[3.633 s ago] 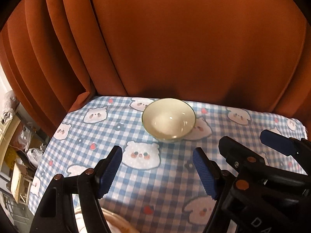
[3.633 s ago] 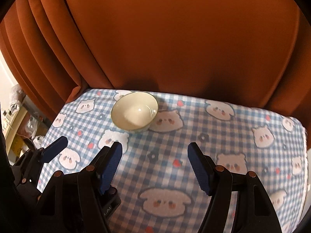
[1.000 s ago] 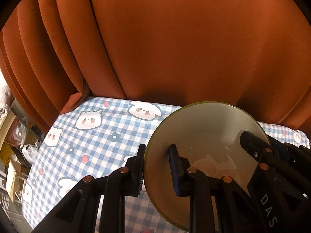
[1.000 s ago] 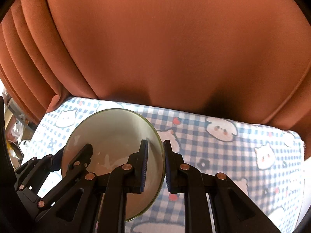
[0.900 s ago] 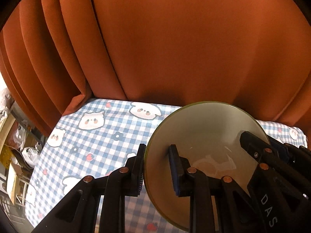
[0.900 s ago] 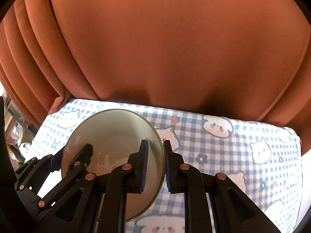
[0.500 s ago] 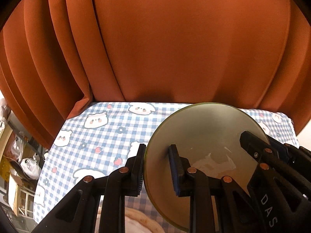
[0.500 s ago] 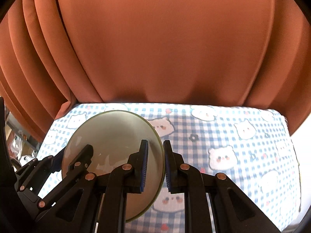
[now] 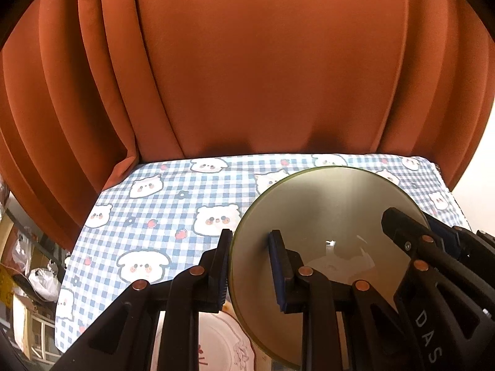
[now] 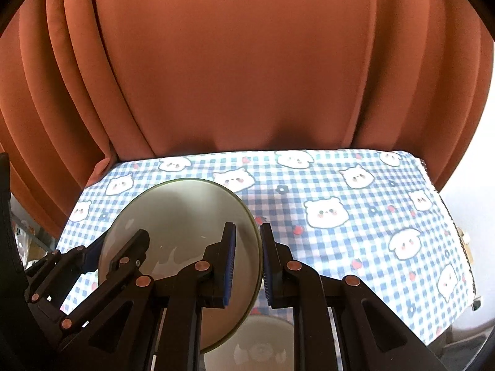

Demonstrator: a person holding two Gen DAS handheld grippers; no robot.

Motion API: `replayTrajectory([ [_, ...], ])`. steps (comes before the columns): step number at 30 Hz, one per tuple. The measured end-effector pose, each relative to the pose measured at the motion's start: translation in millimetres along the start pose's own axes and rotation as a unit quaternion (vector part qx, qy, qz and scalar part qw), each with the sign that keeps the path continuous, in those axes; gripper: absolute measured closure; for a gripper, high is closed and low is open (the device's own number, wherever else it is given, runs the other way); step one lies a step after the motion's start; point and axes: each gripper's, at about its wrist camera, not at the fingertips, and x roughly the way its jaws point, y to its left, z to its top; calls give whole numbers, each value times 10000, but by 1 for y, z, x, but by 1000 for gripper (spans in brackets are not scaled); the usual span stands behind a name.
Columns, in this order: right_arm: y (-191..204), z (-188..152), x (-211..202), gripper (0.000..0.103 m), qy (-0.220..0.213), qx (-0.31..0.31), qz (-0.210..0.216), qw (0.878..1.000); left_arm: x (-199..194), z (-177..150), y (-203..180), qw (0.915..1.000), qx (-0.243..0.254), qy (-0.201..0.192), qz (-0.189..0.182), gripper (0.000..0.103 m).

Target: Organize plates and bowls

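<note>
Held thing: a pale green-rimmed, cream glazed ceramic bowl (image 9: 328, 216), raised above the table and tilted so its hollow faces both cameras.
Left gripper (image 9: 250, 266): black two-finger tool with blue ribbed pads; its jaws are clamped on the bowl's left rim, one pad outside the wall, the other inside the hollow.
Right gripper (image 10: 247, 262): same build; its jaws are pinched closed on the bowl's right rim, again one pad on each side of the wall.
Shared grip: each camera shows the other gripper's fingers reaching over the opposite rim, so the bowl hangs between the two tools.
Table covering: a blue-and-white checked cloth printed with white bear faces and small red strawberries (image 9: 161, 216), lying below and beyond the bowl.
Below the left gripper: part of a white plate with a scalloped edge and red markings (image 9: 222, 346), near the bottom of the left view.
Below the right gripper: a second pale bowl (image 10: 263, 346), sitting under the held one in the right view, partly hidden by the fingers.
Backdrop: a rust-orange pleated curtain (image 10: 247, 61) behind the table's far edge.
</note>
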Motion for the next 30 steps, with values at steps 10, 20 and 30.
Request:
replayTrajectory([
  [10, -18, -37, -31, 84, -79, 155, -191, 9997, -20, -32, -17, 9995, 197, -6, -259, 80],
  [20, -40, -72, -31, 84, 213, 383, -366, 9984, -15, -62, -36, 9974, 382, 331, -505, 79],
  [30, -54, -101, -20, 84, 594, 498, -412, 9961, -6, -90, -52, 9939, 512, 790, -576, 79],
])
